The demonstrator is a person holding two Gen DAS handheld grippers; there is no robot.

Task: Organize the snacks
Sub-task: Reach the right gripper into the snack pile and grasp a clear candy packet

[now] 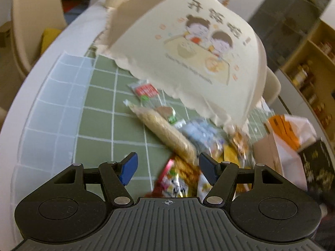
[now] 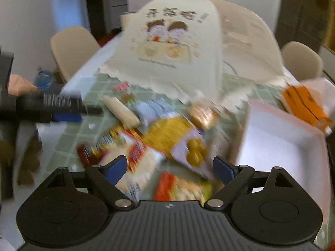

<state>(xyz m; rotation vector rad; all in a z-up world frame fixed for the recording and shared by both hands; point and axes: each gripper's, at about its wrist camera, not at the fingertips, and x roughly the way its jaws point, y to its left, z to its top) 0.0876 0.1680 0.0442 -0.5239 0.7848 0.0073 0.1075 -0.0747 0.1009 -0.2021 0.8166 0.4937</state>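
We are viewing a heap of snack packets [image 2: 159,138] lying on the green checked mat [image 1: 100,108] of the table [image 1: 25,96], at 6 o'clock of the mesh food cover [image 1: 188,48]. We are holding the left gripper [image 1: 168,168] and right gripper [image 2: 170,168] released, nothing between the jaws. We are judging the packets light, crinkly and slippery; pinching a sealed edge looks safest. Only the right wrist view is showing the empty white box [image 2: 278,138] at 3 o'clock.
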